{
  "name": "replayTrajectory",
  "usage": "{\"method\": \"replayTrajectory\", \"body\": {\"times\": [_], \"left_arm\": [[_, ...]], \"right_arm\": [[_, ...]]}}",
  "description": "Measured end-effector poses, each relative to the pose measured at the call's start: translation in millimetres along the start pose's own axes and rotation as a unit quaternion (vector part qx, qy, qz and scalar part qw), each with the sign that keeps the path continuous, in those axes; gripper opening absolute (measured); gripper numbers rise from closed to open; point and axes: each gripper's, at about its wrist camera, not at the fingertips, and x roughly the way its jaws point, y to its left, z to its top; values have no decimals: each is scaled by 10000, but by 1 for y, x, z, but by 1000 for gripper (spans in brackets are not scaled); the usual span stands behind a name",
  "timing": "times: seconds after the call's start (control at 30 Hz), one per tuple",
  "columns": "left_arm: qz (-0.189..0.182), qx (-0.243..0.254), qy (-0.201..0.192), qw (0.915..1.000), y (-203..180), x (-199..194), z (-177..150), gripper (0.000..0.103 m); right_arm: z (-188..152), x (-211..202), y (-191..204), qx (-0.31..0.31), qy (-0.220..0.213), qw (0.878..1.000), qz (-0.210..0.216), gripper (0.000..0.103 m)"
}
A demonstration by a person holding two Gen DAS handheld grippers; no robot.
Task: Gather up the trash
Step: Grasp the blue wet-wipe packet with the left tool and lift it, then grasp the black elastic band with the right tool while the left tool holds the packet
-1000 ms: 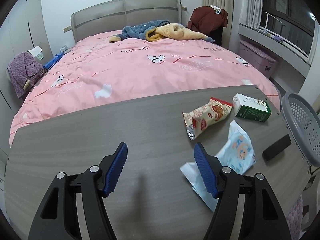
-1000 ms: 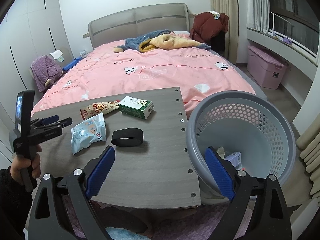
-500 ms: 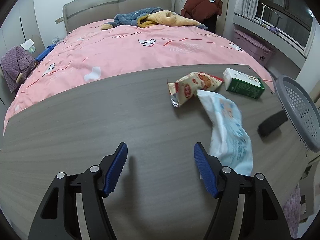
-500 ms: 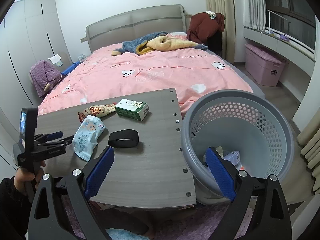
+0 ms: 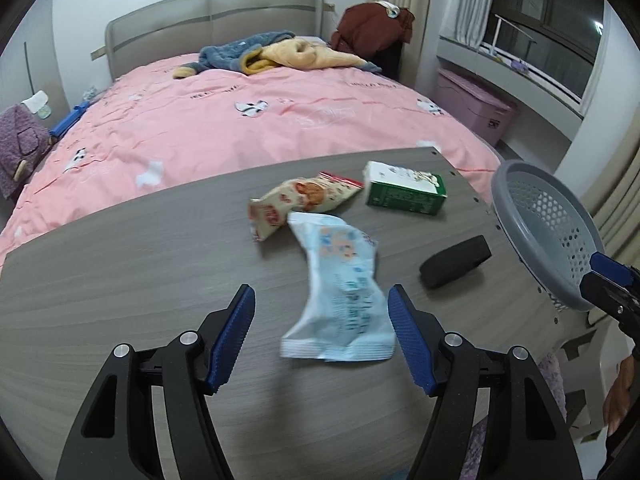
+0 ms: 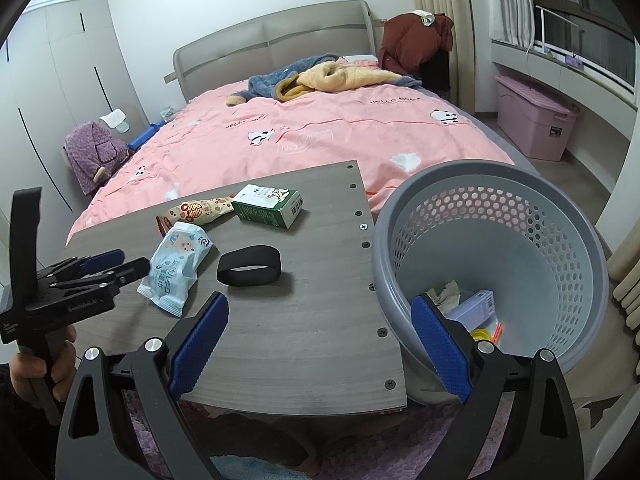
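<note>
A light-blue wet-wipe packet (image 5: pixel 340 300) lies on the grey wooden table (image 5: pixel 120 280); its near end sits between the open jaws of my left gripper (image 5: pixel 322 338), untouched. It also shows in the right wrist view (image 6: pixel 178 268), with the left gripper (image 6: pixel 116 264) beside it. Behind it lie a beige snack wrapper (image 5: pixel 300 204) and a green-and-white carton (image 5: pixel 404 194). My right gripper (image 6: pixel 320 344) is open and empty, straddling the table's right edge and the grey perforated trash basket (image 6: pixel 492 248), which holds several scraps.
A black elastic band (image 6: pixel 249 266) lies on the table right of the packet. A pink-covered bed (image 6: pixel 320 136) with a blue-and-yellow robe stands behind the table. A pink storage box (image 6: pixel 536 124) sits by the window. A purple rug lies under the table.
My left gripper has swung right and forward, so the wipe packet now lies between its jaws instead of off to the right. My right gripper has edged slightly closer to the table.
</note>
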Motion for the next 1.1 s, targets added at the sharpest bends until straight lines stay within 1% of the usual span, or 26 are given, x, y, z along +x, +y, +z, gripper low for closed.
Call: {"method": "replayTrajectory", "body": {"times": [0.1, 0.17, 0.3, 0.43, 0.47, 0.5, 0.53, 0.7, 0.77, 0.93, 1.0, 1.1], "left_arm": [[-76, 101, 145, 9998, -11, 12, 4, 66], [-13, 129, 200, 9997, -13, 21, 5, 66], [60, 29, 501, 9987, -11, 42, 9, 66], [31, 16, 551, 9985, -12, 49, 10, 66], [10, 8, 557, 9984, -12, 50, 9, 63], [-11, 3, 560, 9984, -12, 51, 9, 53], [-53, -3, 575, 9983, -12, 52, 9, 53], [-2, -100, 431, 9990, -10, 44, 3, 49], [73, -175, 337, 9993, -7, 35, -2, 49], [239, -538, 30, 9983, 5, 4, -19, 49], [338, -625, -55, 9975, 10, -5, -23, 49], [522, -683, -111, 9962, 19, -14, -26, 49]], "right_arm": [[0, 1, -4, 41, 2, 10000, -8, 91], [0, 2, -7, 79, 1, 10000, -13, 91], [-1, 4, -11, 140, 29, 9999, -6, 91], [-2, 8, -12, 166, 72, 9998, 21, 91], [-2, 9, -11, 165, 86, 9998, 31, 91], [-2, 10, -11, 161, 97, 9998, 39, 91], [-2, 12, -10, 153, 105, 9998, 46, 91], [-3, 17, -4, 106, 144, 9998, 86, 91], [-4, 22, -1, 69, 169, 9998, 96, 91], [-5, 36, 12, -32, 222, 9996, 153, 91], [-4, 44, 22, -156, 241, 9994, 166, 91], [-1, 59, 38, -387, 230, 9989, 128, 97]]}}
